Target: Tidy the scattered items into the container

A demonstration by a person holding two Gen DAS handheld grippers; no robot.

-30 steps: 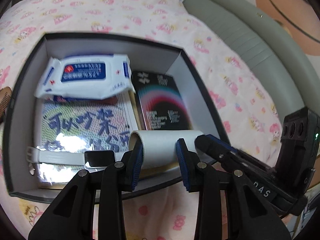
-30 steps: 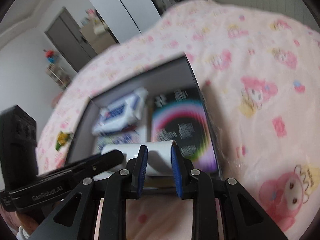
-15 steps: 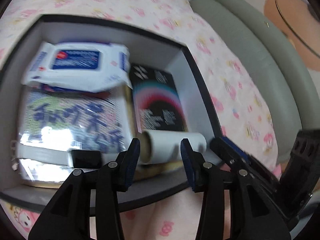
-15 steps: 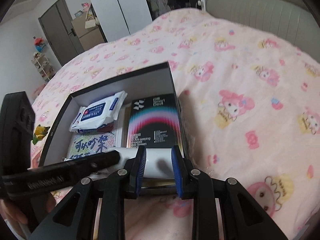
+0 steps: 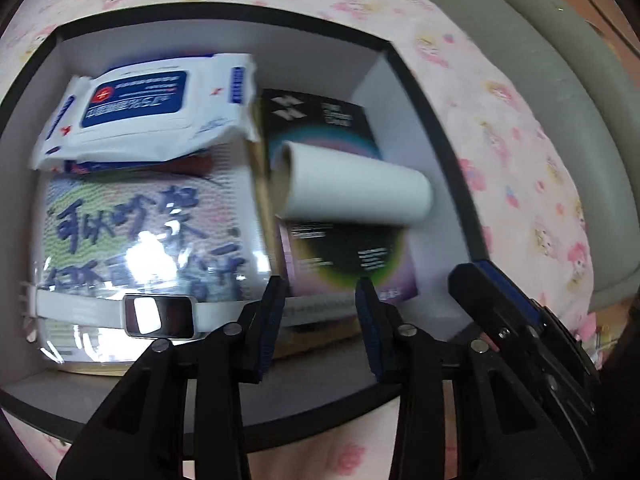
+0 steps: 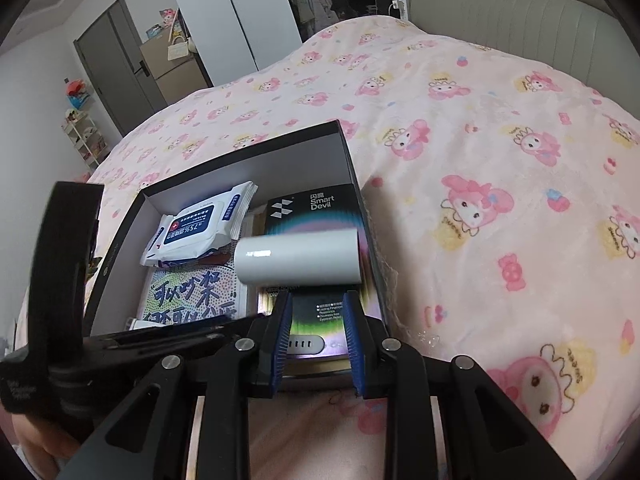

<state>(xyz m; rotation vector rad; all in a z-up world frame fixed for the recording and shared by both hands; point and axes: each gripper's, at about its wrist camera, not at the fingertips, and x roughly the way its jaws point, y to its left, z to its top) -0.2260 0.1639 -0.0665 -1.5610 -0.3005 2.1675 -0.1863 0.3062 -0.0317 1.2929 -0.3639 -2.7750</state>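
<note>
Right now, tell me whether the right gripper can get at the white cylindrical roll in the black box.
Probably yes. The right gripper is open, and the white cylindrical roll lies exposed just ahead on the dark printed carton, nothing between.

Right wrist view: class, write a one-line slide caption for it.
White roll lies across the Smart Devil package inside the black box on a pink blanket, beyond the open right gripper.

bed covered with a pink cartoon-print blanket [image 6: 460, 128]; padded pale grey-green headboard [image 6: 500, 12] along its far edge. white wardrobe doors [image 6: 224, 16] and a dark grey door [image 6: 112, 68] stand on the far wall; small white shelf unit [image 6: 86, 136] beside them; walls plain white.
</note>
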